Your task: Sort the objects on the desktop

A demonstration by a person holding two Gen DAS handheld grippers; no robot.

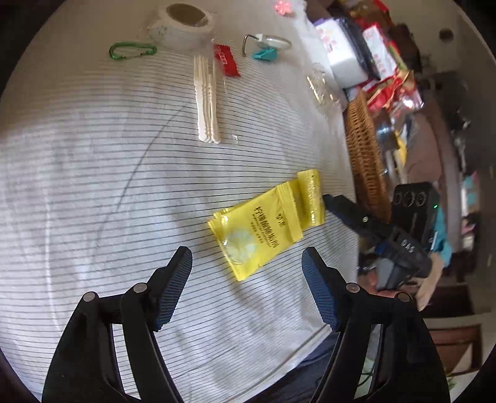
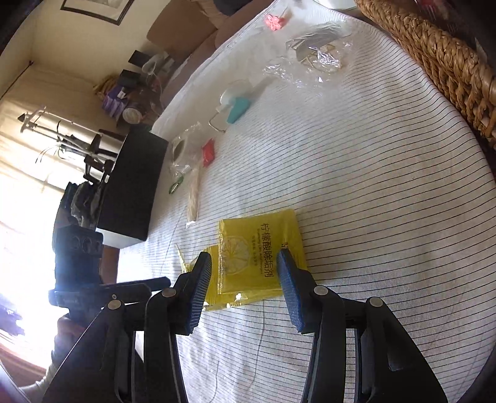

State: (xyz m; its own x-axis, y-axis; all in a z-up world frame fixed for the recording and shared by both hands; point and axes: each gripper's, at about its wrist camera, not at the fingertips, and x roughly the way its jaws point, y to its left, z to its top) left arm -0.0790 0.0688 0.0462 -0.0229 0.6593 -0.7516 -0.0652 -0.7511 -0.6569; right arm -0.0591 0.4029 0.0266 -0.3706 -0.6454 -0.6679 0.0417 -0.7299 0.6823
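While both of my claws hang over the striped cloth, the yellow sachets (image 1: 266, 223) lie flat on it near the edge that runs along the wicker basket (image 1: 365, 148), one packet overlapping another. My left gripper (image 1: 246, 272) has its jaws spread wide with nothing between the pads; the sachets sit just ahead of its tips and a little to the basket side, their long axis running slantwise away from me toward the basket. My right gripper (image 2: 245, 285) is the nearer one: its jaws stand apart, one to either side of the stack's near end, and I cannot tell whether either pad touches the foil; I see no pad pressing on it. Seen from the left wrist, one right finger points at the stack's far corner.

I judge the coming move turns on that: the right claw already straddles the short width of the top packet, so closing there should pinch it across, while the left would have to swing toward the basket to line up. The packets are thin and slick, so a pinch may drag both or slide off.

Well apart, toward the far edge, lie the wooden sticks (image 1: 206, 99), red packet (image 1: 226, 60), green carabiner (image 1: 131, 51) and tape roll (image 1: 183, 23).
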